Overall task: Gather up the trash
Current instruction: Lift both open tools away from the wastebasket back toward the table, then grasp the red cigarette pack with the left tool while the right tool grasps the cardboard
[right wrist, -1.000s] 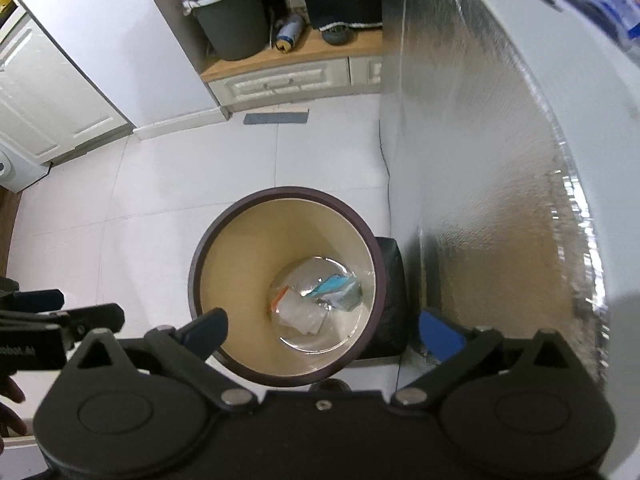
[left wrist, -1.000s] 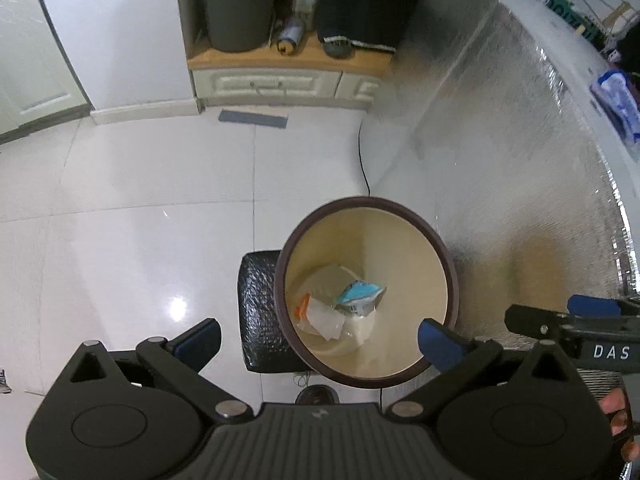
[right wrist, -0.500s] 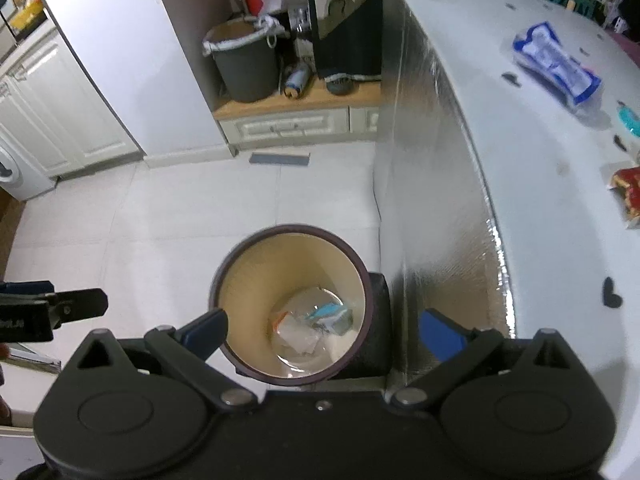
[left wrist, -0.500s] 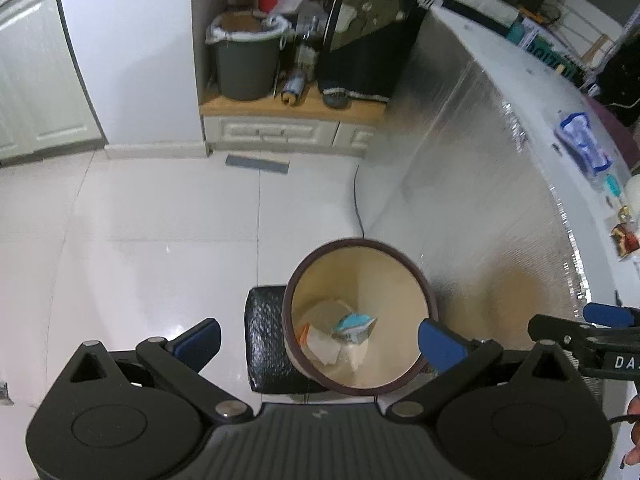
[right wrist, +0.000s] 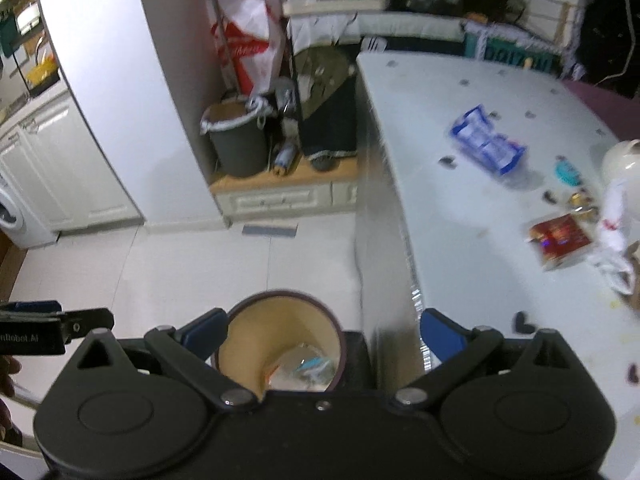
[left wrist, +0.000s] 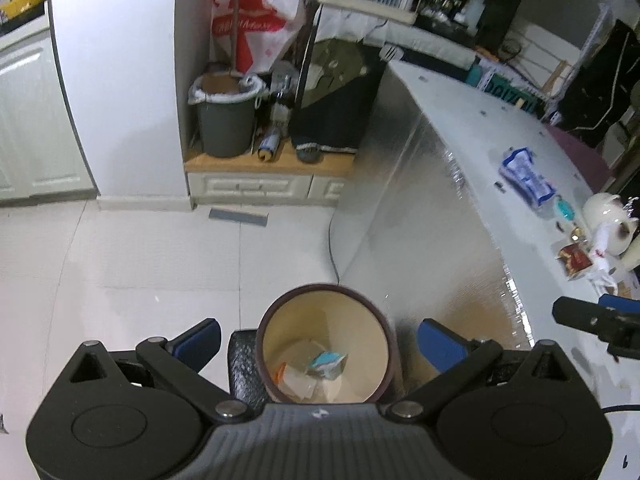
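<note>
While both grippers hang with fingers spread wide and nothing between them, the bin (left wrist: 324, 344) sits on the floor below, framed by the left gripper (left wrist: 318, 340) and showing under the right gripper (right wrist: 323, 334) toward its left finger. Wrappers (left wrist: 316, 372) lie at the bin's bottom. Up on the table (right wrist: 460, 216) to the right, well apart from the fingers, lie a blue packet (right wrist: 486, 146) and a red packet (right wrist: 560, 240).
</note>
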A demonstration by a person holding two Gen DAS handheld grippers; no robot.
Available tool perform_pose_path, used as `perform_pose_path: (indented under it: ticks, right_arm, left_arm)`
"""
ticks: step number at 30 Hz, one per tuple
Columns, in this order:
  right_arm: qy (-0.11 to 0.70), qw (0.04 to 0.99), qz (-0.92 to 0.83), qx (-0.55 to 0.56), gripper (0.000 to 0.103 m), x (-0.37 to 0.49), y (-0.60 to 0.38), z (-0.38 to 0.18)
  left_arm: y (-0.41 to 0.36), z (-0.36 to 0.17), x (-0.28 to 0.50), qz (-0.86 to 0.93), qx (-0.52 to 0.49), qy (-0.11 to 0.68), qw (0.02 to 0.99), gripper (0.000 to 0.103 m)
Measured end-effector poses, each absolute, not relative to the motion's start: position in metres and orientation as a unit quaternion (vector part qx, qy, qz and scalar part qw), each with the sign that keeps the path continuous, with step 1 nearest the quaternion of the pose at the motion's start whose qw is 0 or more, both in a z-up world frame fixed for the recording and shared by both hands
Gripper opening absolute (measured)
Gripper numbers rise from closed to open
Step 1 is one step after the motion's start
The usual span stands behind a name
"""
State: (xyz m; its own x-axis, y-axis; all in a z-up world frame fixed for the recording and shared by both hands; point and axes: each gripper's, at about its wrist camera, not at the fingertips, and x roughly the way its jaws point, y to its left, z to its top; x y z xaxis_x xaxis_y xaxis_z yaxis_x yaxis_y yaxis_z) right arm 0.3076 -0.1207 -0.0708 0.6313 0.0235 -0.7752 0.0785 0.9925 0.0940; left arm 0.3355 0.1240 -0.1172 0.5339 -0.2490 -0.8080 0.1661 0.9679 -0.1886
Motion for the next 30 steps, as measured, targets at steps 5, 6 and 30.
perform_pose_path:
  ticks: [5,6,30]
  right_arm:
    - [0.405,0.912,-0.023,0.060,0.103,0.285,-0.147,-0.056]
    - [0.401,0.914,-0.025,0.060,0.103,0.279,-0.153,-0.053]
    - [0.321,0.944,-0.057,0.051,0.103,0.149,-0.326,-0.006]
  left_arm:
    - [0.100,-0.098,0.316,-0.123,-0.041,0.444,0.886,0.103]
    - [0.094,-0.093,0.311,-0.126,-0.040,0.439,0.889,0.103]
    - [-0.097,-0.035,0.199,-0.171,-0.031,0.345,0.923,0.103]
